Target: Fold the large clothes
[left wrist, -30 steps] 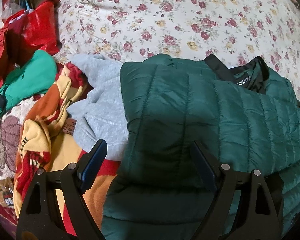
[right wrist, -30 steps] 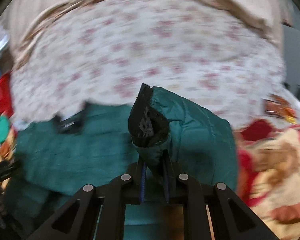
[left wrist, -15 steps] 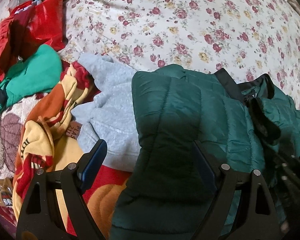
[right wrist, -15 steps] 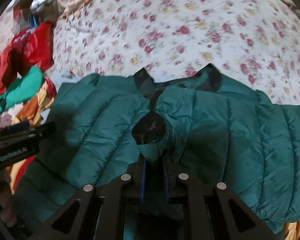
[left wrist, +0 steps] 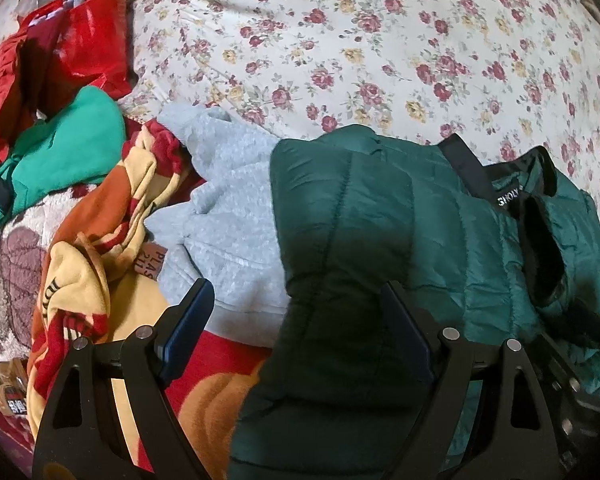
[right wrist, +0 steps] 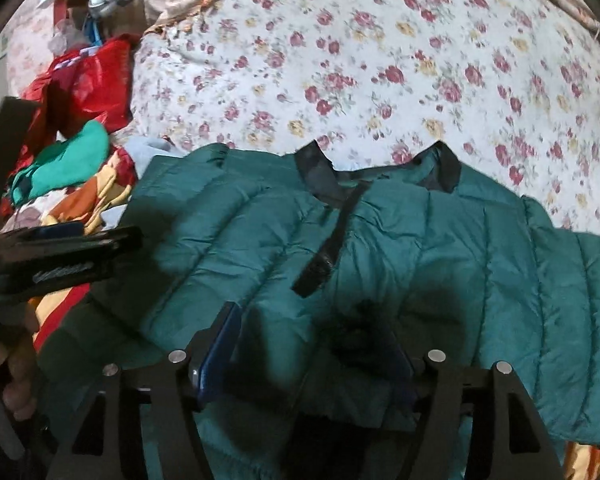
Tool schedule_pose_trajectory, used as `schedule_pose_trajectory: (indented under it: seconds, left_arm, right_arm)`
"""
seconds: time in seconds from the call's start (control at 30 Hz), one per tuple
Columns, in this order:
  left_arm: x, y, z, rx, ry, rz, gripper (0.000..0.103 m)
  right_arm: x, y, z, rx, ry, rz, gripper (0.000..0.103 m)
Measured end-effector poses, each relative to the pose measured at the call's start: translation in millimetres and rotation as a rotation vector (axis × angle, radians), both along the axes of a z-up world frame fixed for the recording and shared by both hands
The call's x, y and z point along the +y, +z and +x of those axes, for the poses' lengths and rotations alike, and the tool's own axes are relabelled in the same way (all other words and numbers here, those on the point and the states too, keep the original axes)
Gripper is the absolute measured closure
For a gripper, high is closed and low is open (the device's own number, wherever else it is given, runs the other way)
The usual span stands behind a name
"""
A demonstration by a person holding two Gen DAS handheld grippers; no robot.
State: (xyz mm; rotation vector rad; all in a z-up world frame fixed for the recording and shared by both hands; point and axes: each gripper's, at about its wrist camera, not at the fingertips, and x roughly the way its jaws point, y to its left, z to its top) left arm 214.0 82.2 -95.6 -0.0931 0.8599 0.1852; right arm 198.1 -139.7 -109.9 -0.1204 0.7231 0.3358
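Note:
A dark green quilted puffer jacket (right wrist: 400, 248) with a black collar lies spread on the flowered bed; it also shows in the left wrist view (left wrist: 364, 240). A sleeve with a black cuff (left wrist: 540, 248) lies folded across its front. My left gripper (left wrist: 296, 320) is open above the jacket's left side, holding nothing. My right gripper (right wrist: 312, 340) is open, its jaws apart over the jacket's middle, with the sleeve end lying between them. The left gripper shows at the left edge of the right wrist view (right wrist: 60, 252).
A grey sweatshirt (left wrist: 228, 216) lies left of the jacket, partly under it. A yellow and red blanket (left wrist: 100, 280), a bright green garment (left wrist: 60, 156) and red clothes (left wrist: 60, 60) are piled at the left. The flowered bedsheet (left wrist: 380, 48) stretches beyond the jacket.
My right gripper carried the sleeve cuff across the jacket's front, then opened and let it go. My left gripper stayed open and shifted slightly left.

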Motion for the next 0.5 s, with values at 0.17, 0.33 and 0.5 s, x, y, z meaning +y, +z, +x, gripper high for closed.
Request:
schedule_pose_trajectory:
  seconds: [0.17,0.33,0.5]
  left_arm:
    - [13,-1,3,0.009,0.028,-0.042,0.018]
    - [11,0,2,0.005,0.019,-0.03,0.018]
    - [4,-3,0,0.005,0.005,-0.014,0.018]
  right_arm:
    - [-22,23,-41,-0.045,0.008,0.008,0.032]
    - [-72,27,-82,-0.052,-0.075,0.044,0.019]
    - [-118,-6,-86,0.073,-0.213,0.036,0.019]
